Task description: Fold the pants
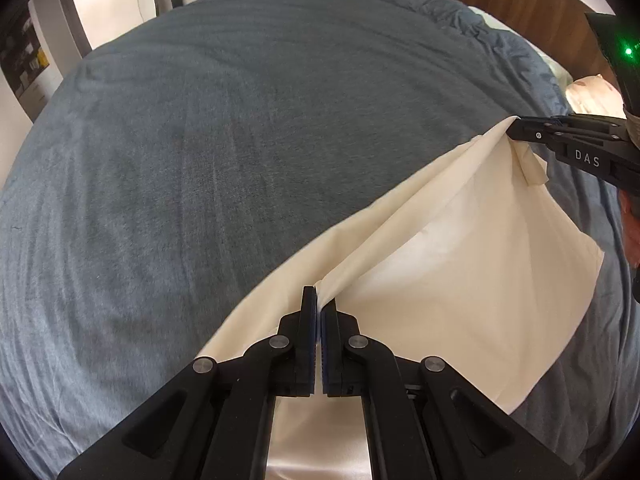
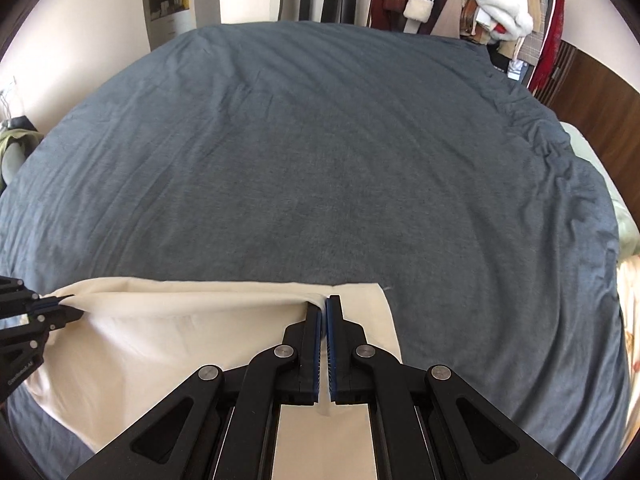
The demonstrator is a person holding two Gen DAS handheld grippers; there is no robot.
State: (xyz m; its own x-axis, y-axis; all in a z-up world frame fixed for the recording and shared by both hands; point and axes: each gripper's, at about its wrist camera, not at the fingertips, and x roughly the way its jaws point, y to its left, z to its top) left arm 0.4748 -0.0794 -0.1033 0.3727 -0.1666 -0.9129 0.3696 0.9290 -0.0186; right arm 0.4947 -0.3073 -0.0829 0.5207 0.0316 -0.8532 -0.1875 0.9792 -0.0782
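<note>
Cream pants (image 1: 420,248) hang stretched in a taut fold over the grey-blue bedspread (image 1: 240,140).

The bed (image 2: 320,152) lay bare ahead of both tools; hanging clothes (image 2: 500,4) and a wooden wall (image 2: 592,88) bounded its far edge.

Left gripper (image 1: 319,300) and right gripper (image 2: 323,308) clamped, angled downward

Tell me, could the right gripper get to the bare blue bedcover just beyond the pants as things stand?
Probably yes, but not freely: the bedcover ahead is bare, yet the right gripper is shut on the cream pants, with the left gripper clamping the same edge, so the fabric goes with it.
</note>
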